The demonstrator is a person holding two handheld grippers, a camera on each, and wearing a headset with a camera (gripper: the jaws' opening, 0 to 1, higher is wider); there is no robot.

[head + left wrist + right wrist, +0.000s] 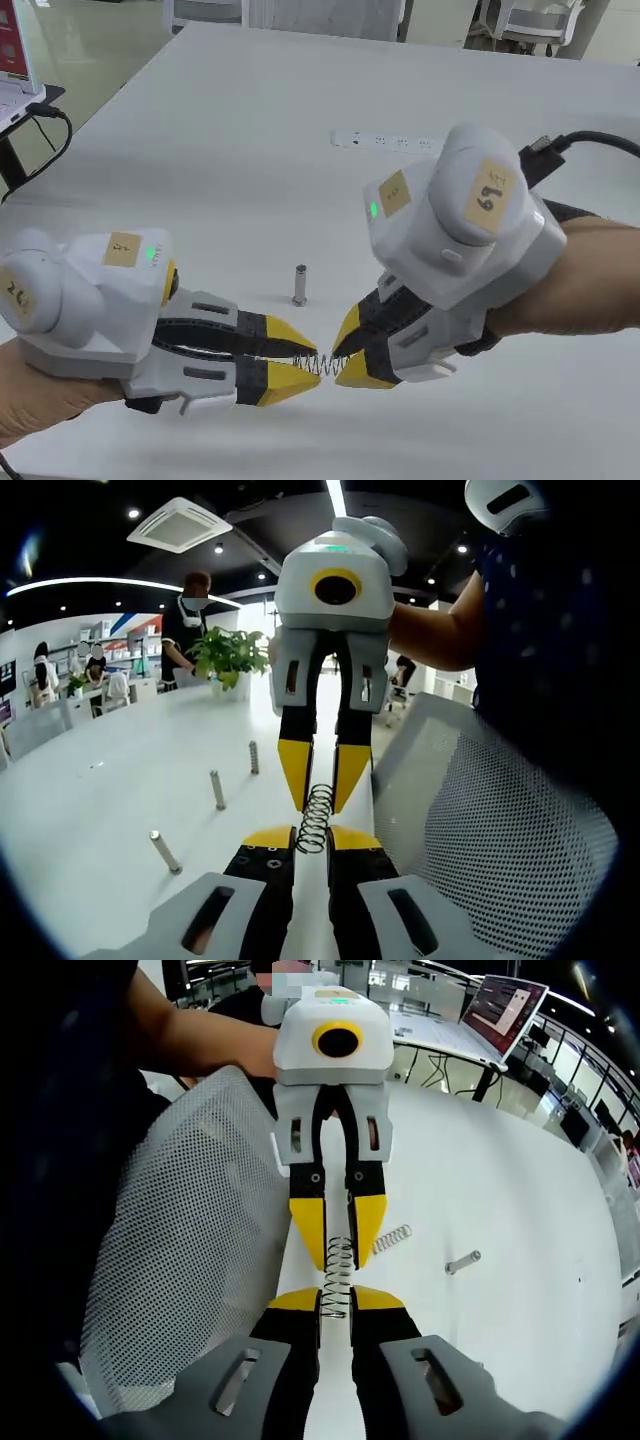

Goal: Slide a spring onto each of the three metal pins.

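A small steel spring point(322, 362) hangs level just above the white table point(230, 160), stretched between my two grippers. The left gripper point(300, 366) is shut on its left end and the right gripper point(345, 357) on its right end. In the left gripper view the spring point(316, 818) runs from my left gripper point(312, 838) up into the yellow tips facing it. The right gripper view has the spring point(339, 1275) rising from my right gripper point(336, 1300). One metal pin point(300, 285) stands just behind the tips. Three pins point(166, 852), point(217, 790), point(254, 757) stand in a row.
A loose spring point(391, 1239) lies on the table near a pin point(462, 1261). A white power strip point(385, 140) lies farther back. A mesh chair back point(480, 810) is close to the table edge. People stand in the background by a potted plant point(228, 652).
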